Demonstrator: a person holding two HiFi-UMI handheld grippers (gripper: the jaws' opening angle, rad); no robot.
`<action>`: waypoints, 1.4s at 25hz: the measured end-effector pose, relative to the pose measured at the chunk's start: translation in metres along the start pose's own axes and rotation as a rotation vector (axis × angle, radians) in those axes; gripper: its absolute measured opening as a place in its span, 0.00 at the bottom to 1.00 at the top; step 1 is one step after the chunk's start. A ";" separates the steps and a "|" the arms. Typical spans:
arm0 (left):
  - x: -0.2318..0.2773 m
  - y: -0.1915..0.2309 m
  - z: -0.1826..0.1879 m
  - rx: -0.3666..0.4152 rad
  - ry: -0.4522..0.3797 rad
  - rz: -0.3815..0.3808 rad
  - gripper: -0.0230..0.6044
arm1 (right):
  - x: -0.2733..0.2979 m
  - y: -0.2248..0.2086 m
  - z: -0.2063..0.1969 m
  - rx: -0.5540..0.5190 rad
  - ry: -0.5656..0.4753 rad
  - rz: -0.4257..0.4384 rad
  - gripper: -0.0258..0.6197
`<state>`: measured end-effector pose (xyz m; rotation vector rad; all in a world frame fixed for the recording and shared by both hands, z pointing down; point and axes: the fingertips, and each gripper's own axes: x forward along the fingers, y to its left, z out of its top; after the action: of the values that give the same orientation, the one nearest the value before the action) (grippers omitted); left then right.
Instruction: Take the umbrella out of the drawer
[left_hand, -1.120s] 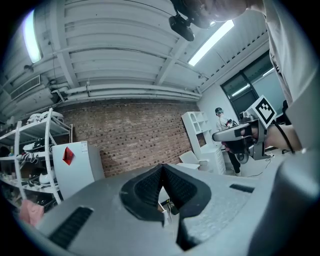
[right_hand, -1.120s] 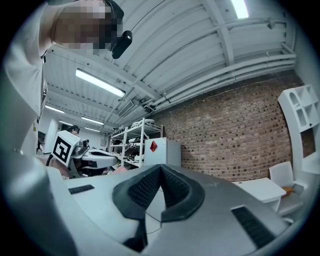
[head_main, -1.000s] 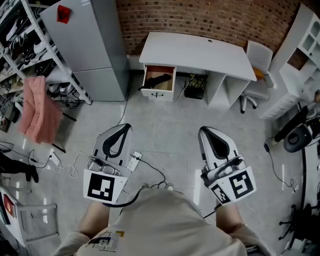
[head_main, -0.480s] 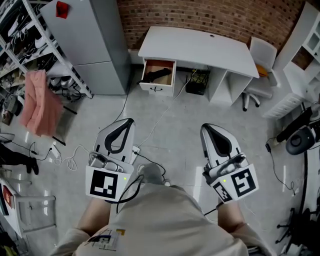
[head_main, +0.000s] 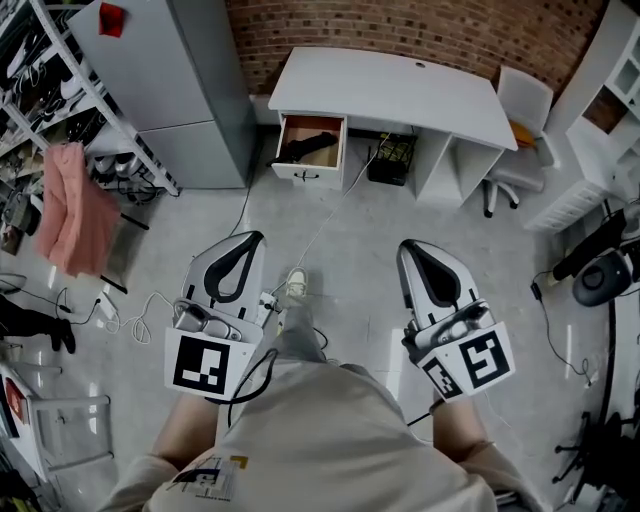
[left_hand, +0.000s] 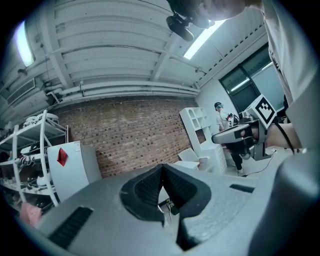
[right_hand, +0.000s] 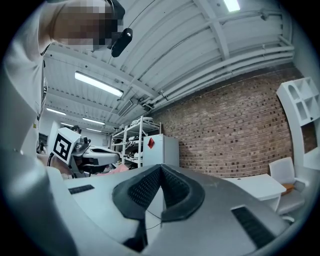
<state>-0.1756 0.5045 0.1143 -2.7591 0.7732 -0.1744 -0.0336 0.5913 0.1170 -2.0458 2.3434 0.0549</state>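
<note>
over by the brick wall (head_main: 420, 30), a white desk (head_main: 390, 90) is standing with its drawer (head_main: 305, 175) pulled open, and the umbrella (head_main: 308, 146) is lying inside it, a long black shape slanting across the wooden bottom. nothing is touching it. i'm watching the person standing well back from the desk on the pale floor (head_main: 480, 260), holding both tools out level, side by side and pointing toward the desk. the left gripper (head_main: 243, 250) is keeping its dark ribbed pads pressed together at the tips, with nothing caught between them; its own view is showing only the wall and furniture beyond the closed jaws. the right gripper (head_main: 415, 255) is doing the same, jaws shut tight and carrying nothing. both are hanging well apart from the drawer. one shoe (head_main: 295, 283) is showing on the floor between the two tools, nearer the left one. a thin cable (head_main: 330, 215) is trailing across the floor from under the desk toward the person. to the left of the desk a tall grey cabinet (head_main: 170, 90) is standing against the wall, and further left a shelf rack (head_main: 60, 60) is holding clutter, with a pink cloth (head_main: 70, 205) hanging from it. a white chair (head_main: 515, 130) is sitting just beside the desk's right end.
</note>
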 end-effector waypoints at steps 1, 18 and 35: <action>0.004 0.002 -0.002 0.003 -0.003 0.000 0.05 | 0.004 -0.003 -0.002 -0.003 -0.002 0.000 0.05; 0.109 0.108 -0.064 -0.034 0.018 0.004 0.05 | 0.161 -0.048 -0.047 0.005 0.044 0.040 0.05; 0.246 0.229 -0.118 -0.104 0.088 -0.053 0.05 | 0.345 -0.108 -0.073 0.010 0.163 0.055 0.05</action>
<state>-0.1011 0.1610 0.1712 -2.8891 0.7514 -0.2759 0.0267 0.2321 0.1736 -2.0540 2.4869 -0.1272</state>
